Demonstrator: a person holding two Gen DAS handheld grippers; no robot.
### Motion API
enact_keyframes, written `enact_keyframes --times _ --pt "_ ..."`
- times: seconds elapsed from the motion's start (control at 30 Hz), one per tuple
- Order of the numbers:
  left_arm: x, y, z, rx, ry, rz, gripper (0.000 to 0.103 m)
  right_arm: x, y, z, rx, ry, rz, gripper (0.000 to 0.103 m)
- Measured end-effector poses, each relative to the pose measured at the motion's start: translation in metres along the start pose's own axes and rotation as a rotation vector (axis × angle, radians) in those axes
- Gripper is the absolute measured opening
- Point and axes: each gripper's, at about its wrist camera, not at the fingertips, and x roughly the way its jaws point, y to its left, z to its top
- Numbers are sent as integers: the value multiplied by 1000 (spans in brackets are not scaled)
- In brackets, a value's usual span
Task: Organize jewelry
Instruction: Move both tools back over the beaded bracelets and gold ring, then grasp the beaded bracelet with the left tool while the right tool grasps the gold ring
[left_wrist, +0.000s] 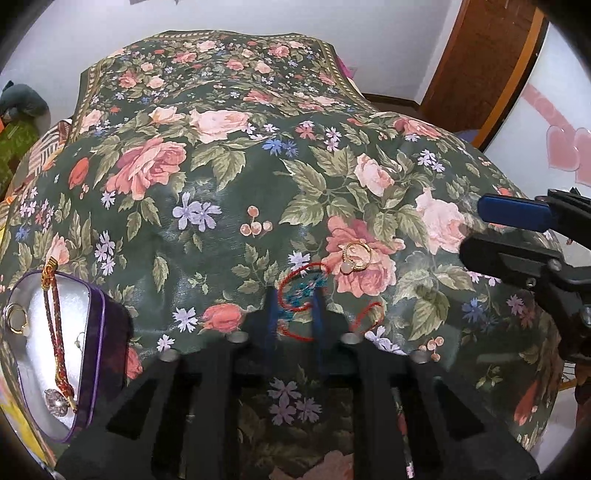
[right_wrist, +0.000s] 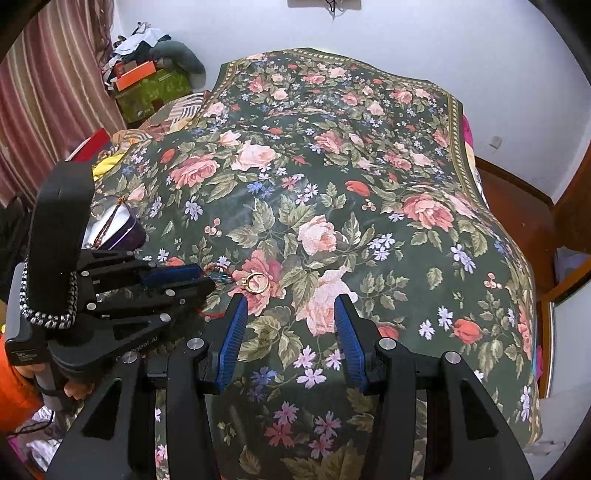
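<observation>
A red cord bracelet (left_wrist: 301, 286) with teal beads lies on the floral cloth (left_wrist: 229, 229), its loops spilling past both fingers of my left gripper (left_wrist: 295, 295). The blue pads stand close together on the cord, and look slightly blurred. In the right wrist view the left gripper (right_wrist: 205, 278) points at the same bracelet (right_wrist: 219, 275). Two gold rings (left_wrist: 356, 256), one with a pale stone, rest on a pink rose just right of it. My right gripper (right_wrist: 291, 306) hovers open, its left finger just short of the rings (right_wrist: 255, 282).
A purple jewelry box (left_wrist: 96, 317) with white lining stands open at the left, holding a braided red-gold bracelet (left_wrist: 55, 332), a gold ring (left_wrist: 15, 318) and a crystal flower piece (left_wrist: 57, 402). The right gripper (left_wrist: 469, 232) reaches in from the right. Clutter (right_wrist: 147, 85) sits beyond the cloth's far left.
</observation>
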Motion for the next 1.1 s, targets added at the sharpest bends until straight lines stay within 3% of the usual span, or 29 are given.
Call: enact_keyframes --times 0.23,0.43,0.77,0.97,1.03,1.1 --pt "-8 -2 -4 8 -18 2 6 8 9 1 -46 29 -11 45" --pt "-34 5 -2 -2 -92 28 6 23 18 7 -85 66 -12 45" --pt "-77 29 5 -39 -213 94 6 62 33 14 -133 186 33 45" --pt "-82 37 4 -59 -230 96 6 70 30 15 -97 179 70 45" --pt "-82 38 4 -63 -232 95 6 71 29 15 -94 172 65 40" --pt "-84 39 4 -67 -236 94 6 71 27 16 -87 167 52 23"
